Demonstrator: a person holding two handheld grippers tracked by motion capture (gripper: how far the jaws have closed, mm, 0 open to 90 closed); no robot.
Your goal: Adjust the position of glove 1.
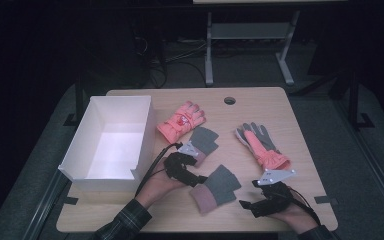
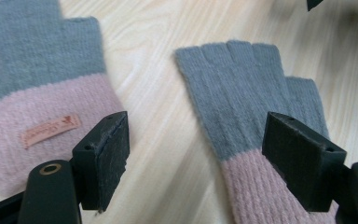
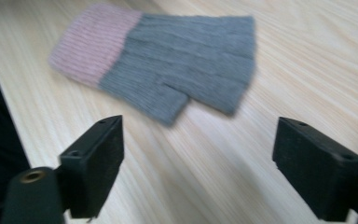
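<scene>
Grey-and-pink knitted wool marks the two fingerless gloves nearest the grippers on the pale wooden table (image 1: 290, 107). The near glove (image 1: 215, 189) lies flat toward the table's front edge, about midway along it, pink cuff toward the front. The far glove (image 1: 203, 141) lies closer to the table's middle, partly under the left gripper (image 1: 196, 167), with a small label on its pink cuff in the left gripper view. That gripper's jaws stand wide apart with nothing between the pads, one over each glove. The right gripper (image 1: 247, 195), near the front right corner, also has its jaws spread wide and empty, just beside the near glove without touching it. A white box (image 1: 92, 132) sits at the left edge.
</scene>
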